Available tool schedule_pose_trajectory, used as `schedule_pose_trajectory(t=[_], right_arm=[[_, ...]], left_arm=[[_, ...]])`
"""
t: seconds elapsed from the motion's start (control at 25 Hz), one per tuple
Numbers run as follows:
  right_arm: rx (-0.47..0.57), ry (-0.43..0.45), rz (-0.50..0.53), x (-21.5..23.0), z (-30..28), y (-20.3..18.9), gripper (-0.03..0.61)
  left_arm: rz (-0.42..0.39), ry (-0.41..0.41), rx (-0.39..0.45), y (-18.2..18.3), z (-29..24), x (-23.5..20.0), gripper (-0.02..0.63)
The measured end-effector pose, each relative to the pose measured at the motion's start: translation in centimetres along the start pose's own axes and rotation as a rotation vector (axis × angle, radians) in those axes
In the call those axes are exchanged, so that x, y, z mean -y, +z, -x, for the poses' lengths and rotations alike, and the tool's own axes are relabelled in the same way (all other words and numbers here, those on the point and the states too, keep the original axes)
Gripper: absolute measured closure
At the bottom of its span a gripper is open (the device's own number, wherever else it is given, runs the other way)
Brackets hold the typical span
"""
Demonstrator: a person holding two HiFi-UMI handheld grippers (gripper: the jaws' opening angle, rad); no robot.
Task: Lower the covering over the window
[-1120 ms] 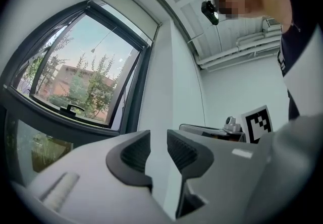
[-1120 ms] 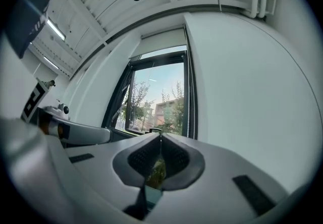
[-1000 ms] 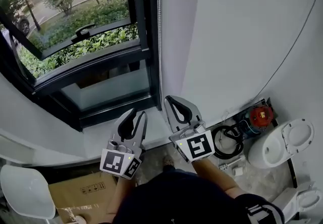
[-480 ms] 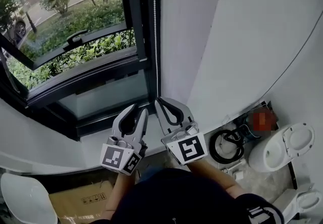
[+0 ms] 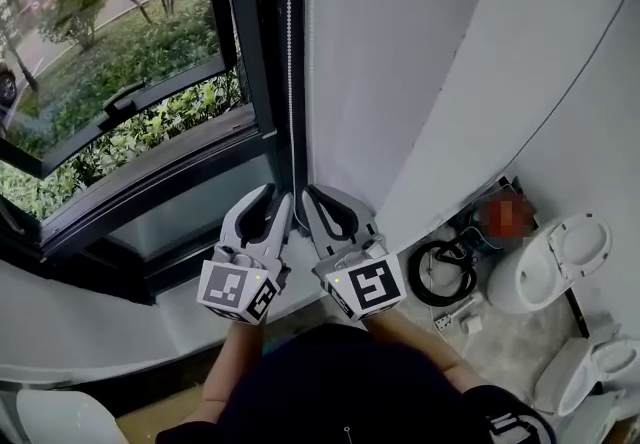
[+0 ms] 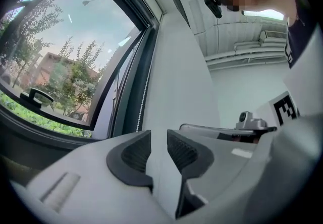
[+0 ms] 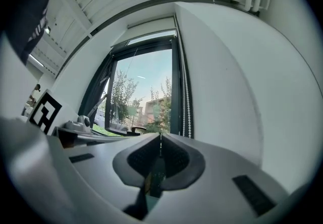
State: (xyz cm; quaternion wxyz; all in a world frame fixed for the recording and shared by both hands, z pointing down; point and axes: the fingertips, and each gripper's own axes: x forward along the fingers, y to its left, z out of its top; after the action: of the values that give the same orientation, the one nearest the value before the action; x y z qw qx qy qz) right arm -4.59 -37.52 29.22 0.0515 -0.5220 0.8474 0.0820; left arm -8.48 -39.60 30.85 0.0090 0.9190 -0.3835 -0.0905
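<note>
The black-framed window [image 5: 130, 82] stands uncovered. The covering is a white roller blind [image 7: 151, 25], rolled up at the top of the window in the right gripper view. Its white bead chain [image 5: 290, 52] hangs down the frame's right side, between frame and white wall. My left gripper [image 5: 276, 202] sits just left of the chain's lower end, open, with only wall showing between its pads [image 6: 133, 153]. My right gripper [image 5: 308, 195] is just right of the chain's end, shut with nothing in it. The chain [image 7: 189, 107] hangs beyond the right gripper [image 7: 160, 142], untouched.
A tilted-open sash with a black handle [image 5: 120, 97] fills the window's left. Below lies a white sill [image 5: 120, 322]. On the floor at right are a black hose coil [image 5: 440, 272], a red object [image 5: 505, 217] and a white toilet [image 5: 545, 267].
Both grippers have moved up and closer together, toward the lower end of the bead chain. Their jaws have not changed.
</note>
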Motion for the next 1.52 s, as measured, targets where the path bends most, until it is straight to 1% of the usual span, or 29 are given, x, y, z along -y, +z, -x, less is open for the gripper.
schedule_pose_trajectory(t=[0.28, 0.56, 0.8, 0.96, 1.08, 1.2, 1.32, 1.36, 1.44, 1.52], right_arm=[[-0.019, -0.054, -0.003, 0.3, -0.9, -1.1, 0.565], [-0.022, -0.109, 0.021, 0.9, -1.5, -0.7, 0.565], [-0.047, -0.129, 0.023, 1.0, -1.4, -1.3, 0.565], [-0.049, -0.145, 0.019, 1.5, -1.6, -1.7, 0.565], [-0.044, -0.145, 0.024, 1.7, -1.7, -1.5, 0.565], [-0.042, -0.143, 0.029, 1.7, -1.8, -1.2, 0.565], [-0.044, -0.143, 0.032, 1.8, -1.7, -0.9, 0.565], [-0.043, -0.143, 0.033, 1.8, -1.7, -0.9, 0.565], [-0.042, -0.143, 0.034, 1.9, -1.7, -0.7, 0.565], [-0.040, -0.143, 0.033, 2.1, -1.6, -0.6, 0.565]], left_arm=[[-0.028, -0.082, -0.019, -0.7, -2.8, -1.0, 0.509], [-0.012, -0.118, -0.026, -1.4, -4.7, -3.0, 0.509], [-0.009, -0.152, -0.053, -2.6, -6.6, -3.3, 0.509], [-0.002, -0.156, -0.055, -2.9, -8.0, -3.5, 0.508], [-0.023, -0.153, -0.064, -3.1, -9.1, -3.6, 0.508], [-0.047, -0.132, -0.074, -3.2, -10.1, -4.0, 0.508], [-0.046, -0.126, -0.083, -3.3, -10.9, -4.4, 0.508], [-0.044, -0.129, -0.091, -3.5, -11.2, -4.3, 0.505], [-0.061, -0.127, -0.116, -3.8, -11.7, -4.2, 0.479], [-0.083, -0.111, -0.147, -4.2, -12.1, -3.9, 0.479]])
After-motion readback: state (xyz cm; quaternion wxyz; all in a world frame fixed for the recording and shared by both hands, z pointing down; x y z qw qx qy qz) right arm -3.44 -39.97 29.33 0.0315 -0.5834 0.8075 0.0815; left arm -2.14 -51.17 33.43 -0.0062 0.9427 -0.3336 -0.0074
